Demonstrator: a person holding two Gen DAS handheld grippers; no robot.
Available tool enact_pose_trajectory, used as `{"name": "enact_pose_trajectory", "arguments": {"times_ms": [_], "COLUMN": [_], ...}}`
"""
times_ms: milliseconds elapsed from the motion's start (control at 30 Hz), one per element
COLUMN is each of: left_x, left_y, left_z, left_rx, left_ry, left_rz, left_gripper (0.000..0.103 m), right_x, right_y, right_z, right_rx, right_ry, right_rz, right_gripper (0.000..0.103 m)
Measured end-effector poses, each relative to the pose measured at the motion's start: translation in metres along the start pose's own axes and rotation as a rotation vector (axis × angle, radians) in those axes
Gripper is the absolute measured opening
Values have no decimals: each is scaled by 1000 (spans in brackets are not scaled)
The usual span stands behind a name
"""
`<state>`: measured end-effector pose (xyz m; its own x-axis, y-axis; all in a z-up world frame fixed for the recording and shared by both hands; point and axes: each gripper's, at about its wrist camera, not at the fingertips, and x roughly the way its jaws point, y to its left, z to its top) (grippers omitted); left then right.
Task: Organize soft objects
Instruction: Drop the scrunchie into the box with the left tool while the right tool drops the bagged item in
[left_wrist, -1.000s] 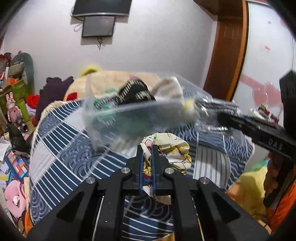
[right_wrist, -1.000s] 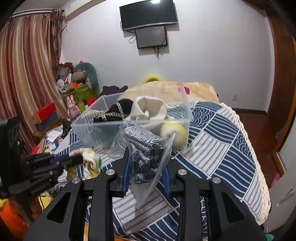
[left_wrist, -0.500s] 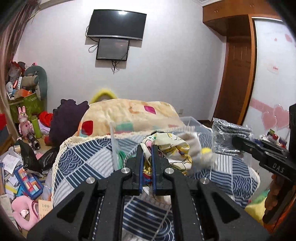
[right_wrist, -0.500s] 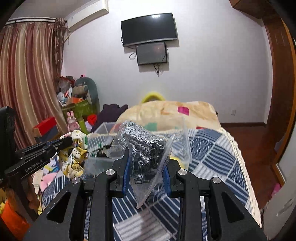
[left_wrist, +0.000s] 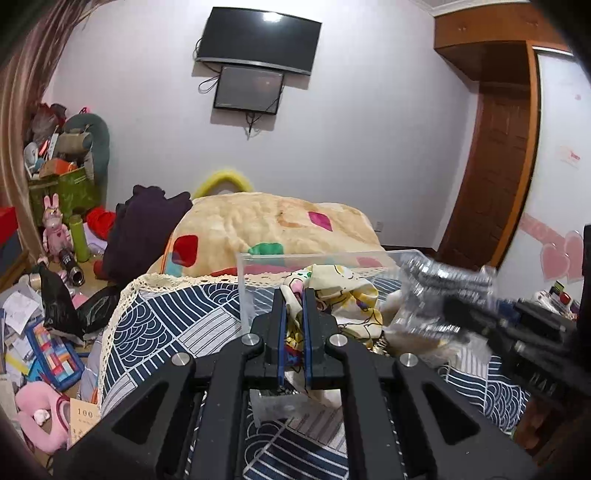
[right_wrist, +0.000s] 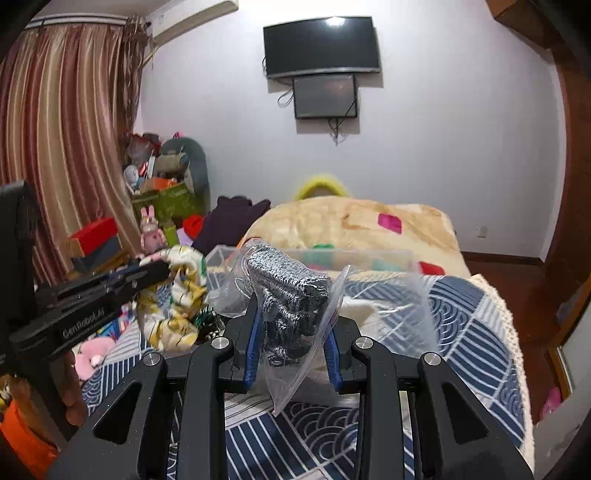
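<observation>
- Since a second ago both cameras look higher: the clear plastic bin (left_wrist: 314, 266), which filled the left wrist view, now sits lower and farther off, on the blue patterned bedspread (left_wrist: 166, 325).
- Our left gripper (left_wrist: 293, 314) has its jaws nearly closed, pinching a fold of the yellow printed cloth (left_wrist: 343, 295), which hangs bunched in front of the bin.
- Our right gripper (right_wrist: 291, 332) has its jaws partly closed around the bagged grey knit (right_wrist: 288, 291), a dark-and-white knitted piece sealed in a clear zip bag.
- That bag stands roughly upright between the right fingers, long axis vertical, with a loose corner of plastic pointing down below the jaws; in the left wrist view it shows blurred at the right, just beside the bin.
- The cloth has no clear long axis, being crumpled; its bulk droops downward from the pinch.
- We judge the step in hand to be carrying both pieces over the bin for dropping in.
- To do it well, we should bring each gripper above the open rim before releasing, so that nothing catches on the wall.
- We should release one at a time, the bag first, since its stiff plastic may slide.
- The cloth's trailing end may drape over the rim, so we should lower it well inside.
</observation>
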<state>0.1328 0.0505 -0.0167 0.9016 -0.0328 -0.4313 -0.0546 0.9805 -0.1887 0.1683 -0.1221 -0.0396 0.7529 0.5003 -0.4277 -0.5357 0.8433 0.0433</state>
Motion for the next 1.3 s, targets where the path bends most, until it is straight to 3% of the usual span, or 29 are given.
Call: {"name": "enact_pose_trajectory", "arguments": {"times_ms": [233,500,567,667,733,833,1300], "left_x": [29,42,38,33,26,14,-70], "left_y": [2,-11,-11,-10,-9,-7,-23], "left_z": [-9,-23,-23,-24,-24,-24,-4], "left_rx": [-9,72,74,69,69,60,60], "left_ry": [63,107,108,114,99,82,-83], "left_rz": [10,48,45,31,36,15,-68], "left_gripper": [6,9,13,36,44,50,51], "right_x": [24,29,29,25,21,10,-66], "right_y": [5,3,2,1,-3,-6,-17], "right_z": [-12,-15,-15,-14,-15,-16,3], "right_rx": [-24,-35,-39,-26,-16,-14,27], "right_ry": [68,93,96,98,99,78,-108], "right_rz": [-3,-9,-17,-32,-28,-35,-31], "right_gripper": [27,30,31,37,48,53,53]}}
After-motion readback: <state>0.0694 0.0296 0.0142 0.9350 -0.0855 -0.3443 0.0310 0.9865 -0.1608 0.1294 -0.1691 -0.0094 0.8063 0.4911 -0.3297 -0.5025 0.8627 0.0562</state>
